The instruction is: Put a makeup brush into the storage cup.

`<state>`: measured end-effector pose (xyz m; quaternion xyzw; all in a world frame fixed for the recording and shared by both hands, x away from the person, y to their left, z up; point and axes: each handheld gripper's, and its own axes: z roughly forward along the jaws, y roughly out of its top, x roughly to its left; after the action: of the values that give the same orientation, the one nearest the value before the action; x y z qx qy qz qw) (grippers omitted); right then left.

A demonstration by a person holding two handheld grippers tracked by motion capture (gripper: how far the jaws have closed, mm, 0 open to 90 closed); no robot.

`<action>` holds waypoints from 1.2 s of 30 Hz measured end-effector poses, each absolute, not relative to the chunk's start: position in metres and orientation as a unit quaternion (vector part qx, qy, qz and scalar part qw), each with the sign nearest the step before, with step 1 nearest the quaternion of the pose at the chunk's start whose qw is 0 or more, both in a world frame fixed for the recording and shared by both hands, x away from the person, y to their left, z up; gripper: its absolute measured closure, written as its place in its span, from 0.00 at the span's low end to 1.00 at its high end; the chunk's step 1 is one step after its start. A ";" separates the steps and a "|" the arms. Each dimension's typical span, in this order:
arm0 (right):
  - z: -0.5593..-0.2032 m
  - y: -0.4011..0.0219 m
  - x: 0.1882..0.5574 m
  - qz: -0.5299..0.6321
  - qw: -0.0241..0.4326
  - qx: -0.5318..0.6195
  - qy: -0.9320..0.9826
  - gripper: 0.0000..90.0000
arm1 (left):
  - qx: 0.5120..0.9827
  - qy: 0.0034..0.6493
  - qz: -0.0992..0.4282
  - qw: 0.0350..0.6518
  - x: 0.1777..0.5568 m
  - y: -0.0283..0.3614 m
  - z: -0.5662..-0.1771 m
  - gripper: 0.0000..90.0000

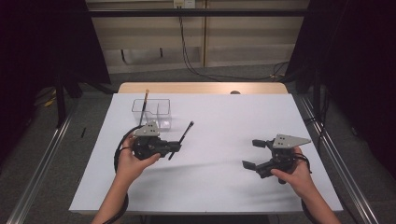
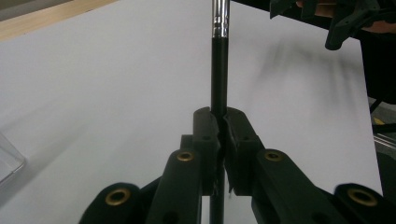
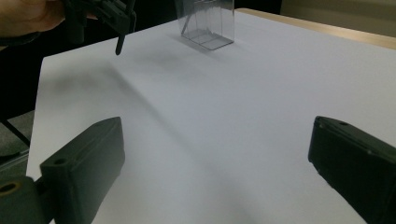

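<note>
Left tongs: clamped on black brush, long axis tilting toward upper right.
Clear box: just above-left, nearer this hand.
Right tongs: wide open, empty.

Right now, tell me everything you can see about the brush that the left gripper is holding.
The brush is slim, with a black handle and a shiny metal ferrule near its far end; the bristles are too small to make out. The left gripper is shut on the handle, both jaws pressing its sides. From above, it slants up and to the right, held over the white table, right of the clear plastic box, apart from it.
</note>
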<state>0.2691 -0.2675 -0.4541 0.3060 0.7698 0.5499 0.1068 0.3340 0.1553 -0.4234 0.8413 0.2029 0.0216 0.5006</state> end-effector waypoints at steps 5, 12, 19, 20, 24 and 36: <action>-0.455 -0.270 0.268 0.544 0.110 0.307 0.773 0.03 | 0.840 0.206 0.024 0.501 0.334 0.159 -0.423 0.93; -0.458 -0.275 0.267 0.539 0.114 0.312 0.774 0.03 | 0.836 0.210 0.030 0.506 0.334 0.162 -0.423 0.94; -0.459 -0.276 0.264 0.541 0.117 0.312 0.772 0.03 | 0.832 0.217 0.032 0.509 0.335 0.166 -0.424 0.93; -0.459 -0.277 0.263 0.540 0.116 0.313 0.772 0.03 | 0.833 0.217 0.033 0.509 0.335 0.166 -0.425 0.94; -0.461 -0.279 0.262 0.540 0.117 0.315 0.772 0.03 | 0.832 0.220 0.035 0.507 0.335 0.166 -0.425 0.94; -0.465 -0.287 0.259 0.542 0.125 0.326 0.764 0.03 | 0.823 0.231 0.044 0.517 0.336 0.174 -0.423 0.94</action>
<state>0.2590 -0.2875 -0.4647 0.3261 0.7640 0.5424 0.1253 0.3364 0.1736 -0.4230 0.8232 0.2313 0.0435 0.5167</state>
